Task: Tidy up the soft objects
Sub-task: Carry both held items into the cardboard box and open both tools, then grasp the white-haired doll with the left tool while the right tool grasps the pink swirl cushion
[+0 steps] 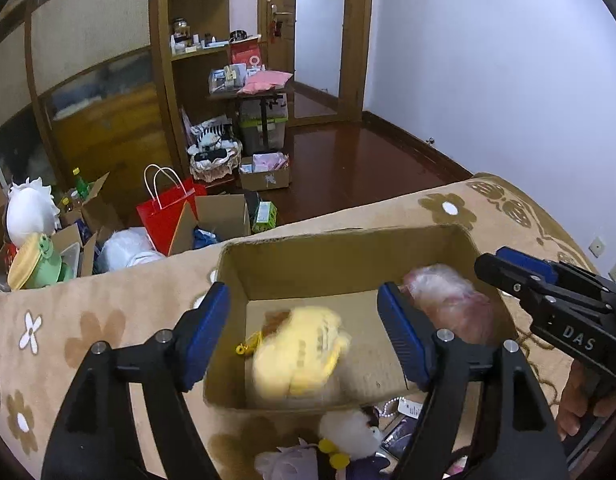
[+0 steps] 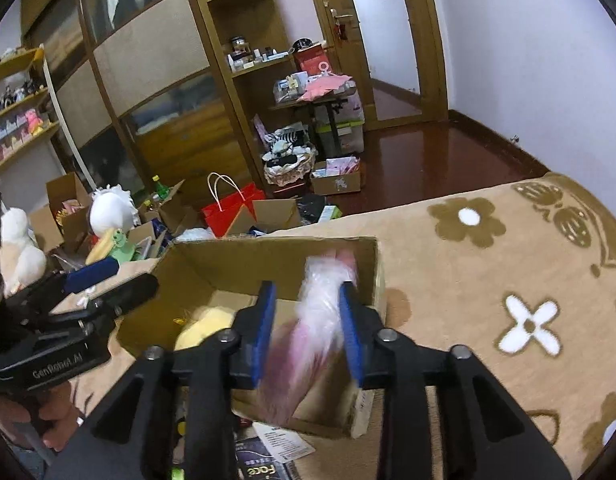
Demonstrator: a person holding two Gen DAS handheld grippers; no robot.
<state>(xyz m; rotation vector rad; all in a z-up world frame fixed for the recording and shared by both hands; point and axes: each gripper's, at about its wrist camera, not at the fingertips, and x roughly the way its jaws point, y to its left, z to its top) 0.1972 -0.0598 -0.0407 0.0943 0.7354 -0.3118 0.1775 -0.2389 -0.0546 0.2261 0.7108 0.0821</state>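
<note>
An open cardboard box [image 1: 340, 256] stands on a beige flowered blanket [image 1: 87, 320]. A blurred yellow plush [image 1: 299, 352] is inside the box, below my open left gripper [image 1: 303, 328], apart from its fingers. A pink and white fluffy toy in clear plastic [image 1: 448, 300] is over the box's right side. In the right wrist view my right gripper [image 2: 308, 328] has its blue pads on each side of this toy [image 2: 320, 320], which is blurred over the box [image 2: 267, 256]. The yellow plush [image 2: 203, 324] shows at the left there.
A white plush with yellow parts [image 1: 348, 436] and small packets lie on the blanket in front of the box. Beyond the bed edge are a red paper bag [image 1: 167, 212], cardboard boxes, a white plush [image 1: 27, 208] and wooden shelves [image 1: 195, 52]. Dark wooden floor lies at right.
</note>
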